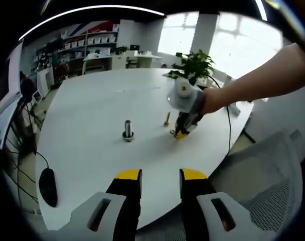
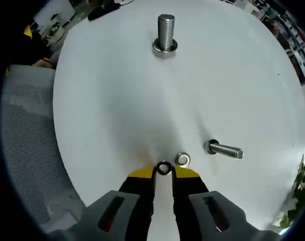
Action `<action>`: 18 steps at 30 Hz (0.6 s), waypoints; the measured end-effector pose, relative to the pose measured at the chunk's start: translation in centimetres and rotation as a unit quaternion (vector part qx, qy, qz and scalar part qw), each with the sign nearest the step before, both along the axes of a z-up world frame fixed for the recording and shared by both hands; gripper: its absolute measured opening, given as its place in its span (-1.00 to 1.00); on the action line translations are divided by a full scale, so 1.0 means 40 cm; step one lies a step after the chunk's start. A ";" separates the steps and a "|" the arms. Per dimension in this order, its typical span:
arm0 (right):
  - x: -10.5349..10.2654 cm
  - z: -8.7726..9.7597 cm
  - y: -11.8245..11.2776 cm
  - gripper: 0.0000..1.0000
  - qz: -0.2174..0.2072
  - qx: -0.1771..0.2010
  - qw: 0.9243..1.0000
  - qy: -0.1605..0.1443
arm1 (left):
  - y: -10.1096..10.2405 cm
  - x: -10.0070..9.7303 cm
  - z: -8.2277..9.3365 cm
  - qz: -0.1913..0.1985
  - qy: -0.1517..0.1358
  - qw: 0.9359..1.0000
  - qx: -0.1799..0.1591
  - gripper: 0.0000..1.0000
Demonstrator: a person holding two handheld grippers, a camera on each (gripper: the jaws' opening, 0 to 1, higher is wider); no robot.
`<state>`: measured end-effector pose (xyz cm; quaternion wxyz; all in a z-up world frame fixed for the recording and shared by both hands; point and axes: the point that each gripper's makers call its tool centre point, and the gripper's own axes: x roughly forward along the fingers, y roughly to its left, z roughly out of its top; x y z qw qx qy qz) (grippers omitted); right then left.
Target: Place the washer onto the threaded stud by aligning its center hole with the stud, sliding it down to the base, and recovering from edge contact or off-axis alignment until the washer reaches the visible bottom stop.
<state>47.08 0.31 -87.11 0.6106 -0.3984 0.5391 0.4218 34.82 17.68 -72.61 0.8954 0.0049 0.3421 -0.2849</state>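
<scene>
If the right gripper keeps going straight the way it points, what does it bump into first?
Right at the tips of the right gripper sits a dark washer on the white table, so it would meet that first. A silver nut lies just beside it. Far beyond stands the big upright bolt.

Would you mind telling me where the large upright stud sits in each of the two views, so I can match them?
Left gripper view: the large upright stud stands near the middle of the white table, left of the right gripper.
Right gripper view: it stands at the top centre, far beyond the right gripper.
Shared landmark: the smaller bolt, near the right gripper in both.
</scene>
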 end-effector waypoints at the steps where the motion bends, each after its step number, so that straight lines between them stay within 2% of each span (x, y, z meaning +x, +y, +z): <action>1: -0.001 0.000 0.000 -0.71 0.004 -0.004 1.000 -0.002 | 0.000 0.000 0.000 0.001 0.000 1.000 0.000 -0.44; 6: -0.001 0.002 -0.002 -0.72 0.011 -0.005 1.000 -0.013 | 0.003 0.000 0.000 0.002 -0.001 1.000 0.000 -0.44; 9: 0.001 0.004 -0.006 -0.72 -0.001 0.009 1.000 -0.019 | 0.003 0.001 0.001 0.003 -0.002 1.000 0.000 -0.44; 10: -0.009 0.001 -0.007 -0.73 -0.015 0.015 1.000 -0.009 | 0.004 0.001 0.001 0.003 -0.002 1.000 0.000 -0.44; 12: 0.002 0.000 -0.011 -0.73 -0.023 0.024 0.999 -0.017 | 0.004 0.001 0.001 0.003 -0.002 1.000 0.000 -0.44; 18: 0.002 0.002 -0.008 -0.73 -0.036 0.033 0.999 -0.017 | 0.005 0.001 0.001 0.004 -0.003 1.000 0.001 -0.44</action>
